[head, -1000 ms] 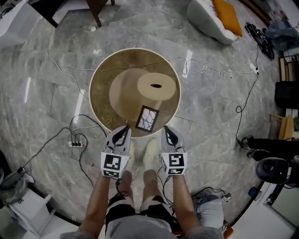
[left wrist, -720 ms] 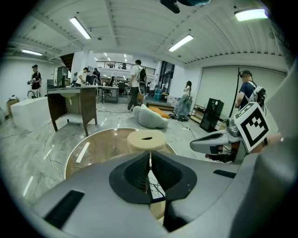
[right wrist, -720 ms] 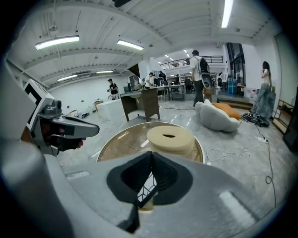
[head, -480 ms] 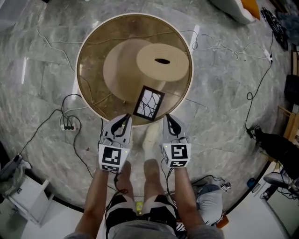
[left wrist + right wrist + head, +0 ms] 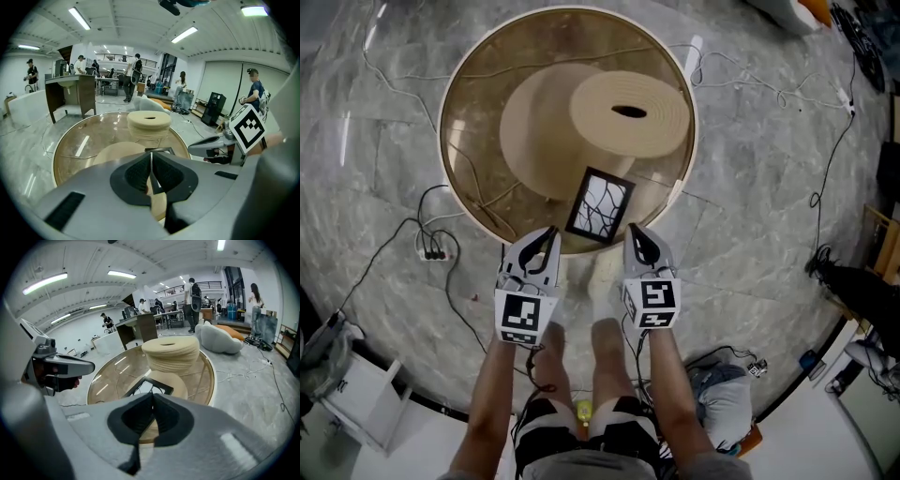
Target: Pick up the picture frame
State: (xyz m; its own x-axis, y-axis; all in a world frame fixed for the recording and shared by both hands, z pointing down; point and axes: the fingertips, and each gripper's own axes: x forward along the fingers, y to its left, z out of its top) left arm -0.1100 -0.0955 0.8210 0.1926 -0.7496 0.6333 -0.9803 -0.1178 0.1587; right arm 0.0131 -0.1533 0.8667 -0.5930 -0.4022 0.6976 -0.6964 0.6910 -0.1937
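The picture frame [image 5: 600, 204], black-edged with a white cracked-line print, lies flat on the near part of the round glass table [image 5: 464, 141], above its tan base [image 5: 544, 131]. My left gripper [image 5: 546, 242] hangs at the table's near rim, just left of the frame, with jaws shut and nothing in them. My right gripper [image 5: 638, 244] hangs just right of the frame, also shut and empty. In the left gripper view the frame [image 5: 161, 151] shows just past the shut left gripper [image 5: 151, 165]. From the right gripper view the frame [image 5: 152, 384] lies ahead of the shut right gripper [image 5: 152, 401].
Cables and a power strip [image 5: 434, 253] lie on the marble floor left of the table. A cable runs under the glass top. My feet [image 5: 602, 281] stand at the rim between the grippers. A white cushion [image 5: 220, 341], desks and several people are farther off.
Both grippers have come down toward the table's near rim, staying shut. The table and frame now look larger and closer in the head view.
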